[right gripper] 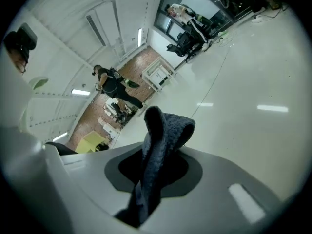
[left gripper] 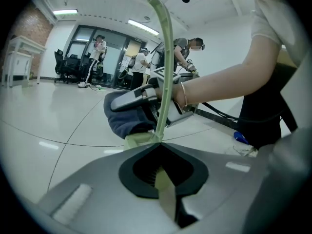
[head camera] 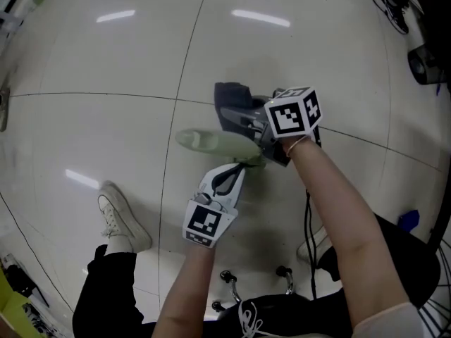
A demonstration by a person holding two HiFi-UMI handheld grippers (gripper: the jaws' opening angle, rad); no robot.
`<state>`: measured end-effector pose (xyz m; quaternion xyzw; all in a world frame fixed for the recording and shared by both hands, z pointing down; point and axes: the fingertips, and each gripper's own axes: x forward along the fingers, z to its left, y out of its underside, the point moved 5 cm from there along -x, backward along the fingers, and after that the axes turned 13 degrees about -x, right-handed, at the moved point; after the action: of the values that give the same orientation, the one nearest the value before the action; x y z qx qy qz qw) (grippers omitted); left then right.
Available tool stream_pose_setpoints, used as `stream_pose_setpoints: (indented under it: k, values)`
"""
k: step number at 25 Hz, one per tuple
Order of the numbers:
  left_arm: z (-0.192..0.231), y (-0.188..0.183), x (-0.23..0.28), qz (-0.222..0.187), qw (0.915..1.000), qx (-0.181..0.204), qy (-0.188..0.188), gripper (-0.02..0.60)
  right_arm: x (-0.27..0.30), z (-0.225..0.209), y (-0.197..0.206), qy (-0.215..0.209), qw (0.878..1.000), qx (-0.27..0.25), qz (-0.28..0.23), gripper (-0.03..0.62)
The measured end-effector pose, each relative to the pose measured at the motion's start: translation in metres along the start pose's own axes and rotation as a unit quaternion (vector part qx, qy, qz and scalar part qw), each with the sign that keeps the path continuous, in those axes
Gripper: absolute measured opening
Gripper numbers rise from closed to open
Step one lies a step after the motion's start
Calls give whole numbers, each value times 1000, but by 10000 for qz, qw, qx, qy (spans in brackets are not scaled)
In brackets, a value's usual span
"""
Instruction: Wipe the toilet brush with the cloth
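Note:
A pale green toilet brush (head camera: 211, 142) is held above the white tiled floor in the head view. My left gripper (head camera: 227, 180) is shut on its thin handle (left gripper: 164, 72), which runs up from between the jaws in the left gripper view. My right gripper (head camera: 250, 118) is shut on a dark grey-blue cloth (right gripper: 158, 145) that sticks out past its jaws. The cloth (head camera: 232, 98) sits just beyond the brush, right beside the handle (head camera: 246, 150). From the left gripper view the cloth (left gripper: 127, 117) shows behind the handle.
A person's white shoe (head camera: 120, 217) and dark trouser leg stand at lower left. Chair casters (head camera: 229, 279) show below. Black cables (head camera: 310, 238) trail at the right. Dark equipment (head camera: 423, 55) sits at top right. People and office chairs (left gripper: 73, 65) stand in the far background.

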<state>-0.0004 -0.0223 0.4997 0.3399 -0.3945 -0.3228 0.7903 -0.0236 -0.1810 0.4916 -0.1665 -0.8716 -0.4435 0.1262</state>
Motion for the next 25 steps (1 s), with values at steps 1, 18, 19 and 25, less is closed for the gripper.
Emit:
stream_pose_setpoints:
  k: [1, 18, 19, 25]
  values:
    - [0, -1, 0, 21, 10000, 27, -21, 6, 4, -4, 3, 4, 9998, -70, 196, 69]
    - [2, -2, 8, -47, 9996, -225, -172, 6, -17, -54, 85, -39, 9898, 120, 1416, 67]
    - [2, -2, 8, -55, 9996, -218, -159, 6, -21, -55, 89, 15, 9905, 240, 1352, 67]
    - [1, -1, 7, -122, 9996, -189, -155, 6, -55, -60, 113, 695, 9882, 817, 1089, 67]
